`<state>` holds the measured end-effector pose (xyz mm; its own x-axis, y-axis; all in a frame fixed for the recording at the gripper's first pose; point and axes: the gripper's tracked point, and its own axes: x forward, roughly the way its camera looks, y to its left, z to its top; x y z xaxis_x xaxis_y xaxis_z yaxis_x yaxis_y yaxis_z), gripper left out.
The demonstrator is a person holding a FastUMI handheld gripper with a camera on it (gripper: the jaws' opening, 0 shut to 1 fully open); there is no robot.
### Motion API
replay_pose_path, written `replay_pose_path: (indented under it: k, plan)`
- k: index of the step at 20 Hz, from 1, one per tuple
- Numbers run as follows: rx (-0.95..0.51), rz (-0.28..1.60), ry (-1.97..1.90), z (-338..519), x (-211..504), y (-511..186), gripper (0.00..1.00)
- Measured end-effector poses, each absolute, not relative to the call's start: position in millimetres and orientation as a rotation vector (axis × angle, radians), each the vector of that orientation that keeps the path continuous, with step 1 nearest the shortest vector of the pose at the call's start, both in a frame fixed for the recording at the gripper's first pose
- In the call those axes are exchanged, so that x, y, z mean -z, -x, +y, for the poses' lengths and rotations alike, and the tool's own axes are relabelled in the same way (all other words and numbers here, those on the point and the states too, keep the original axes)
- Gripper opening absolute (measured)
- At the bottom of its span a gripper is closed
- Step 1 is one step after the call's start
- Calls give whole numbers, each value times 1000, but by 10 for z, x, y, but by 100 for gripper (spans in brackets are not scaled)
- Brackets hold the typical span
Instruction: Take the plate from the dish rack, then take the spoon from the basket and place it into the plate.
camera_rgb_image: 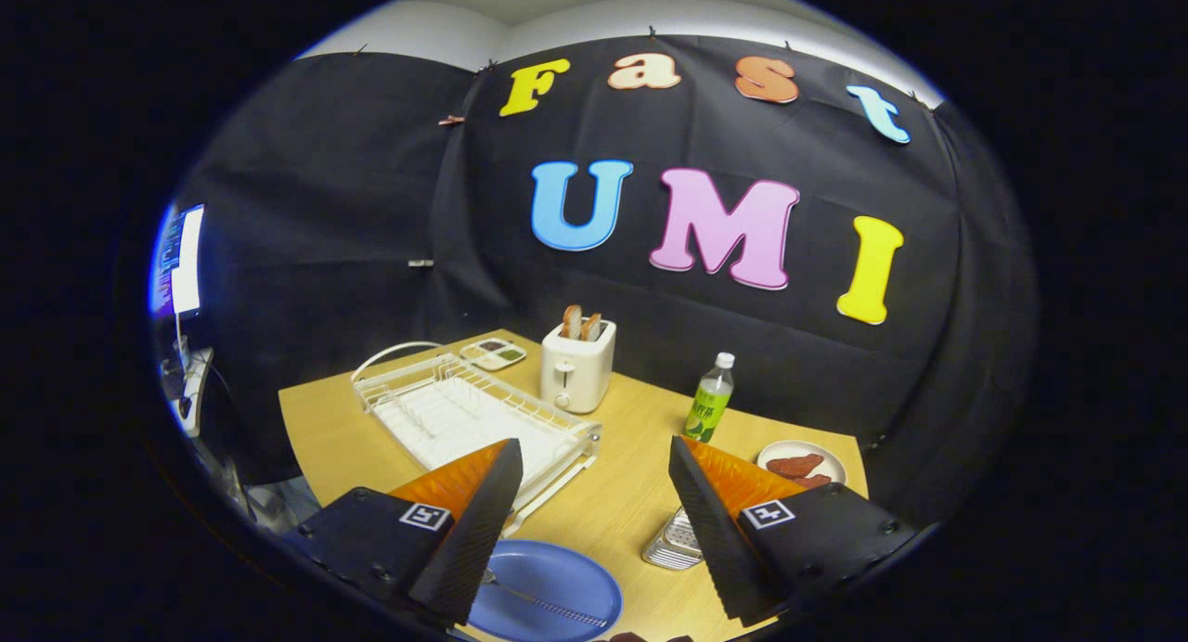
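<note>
A blue plate [557, 586] lies flat on the wooden table [631, 494], below and between my fingers, nearer the left one. A metal spoon [543, 605] rests across the plate, its bowl end partly hidden behind the left finger. The white wire dish rack [464, 415] stands beyond the left finger with nothing in it. A small metal basket [676, 542] sits beside the right finger, partly hidden by it. My gripper [594, 531] hangs above the table with its jaws wide apart and nothing between them.
A white toaster [577, 371] with bread slices stands behind the rack. A green bottle [710, 401] stands ahead of the right finger. A white plate with brown food [800, 464] lies at the right. A small tray [492, 353] sits at the back.
</note>
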<state>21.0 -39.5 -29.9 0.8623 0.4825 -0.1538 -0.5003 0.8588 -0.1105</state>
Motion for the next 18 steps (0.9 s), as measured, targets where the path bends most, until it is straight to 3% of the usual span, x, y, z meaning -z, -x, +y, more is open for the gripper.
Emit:
replay_pose_path:
  k: [8, 14, 18]
  plan:
    - [-233, -83, 30, -590, -813, 62, 97]
    - [-54, -110, -21, -734, -900, 396, 97]
    - [-16, -85, -40, -709, -832, 490, 97]
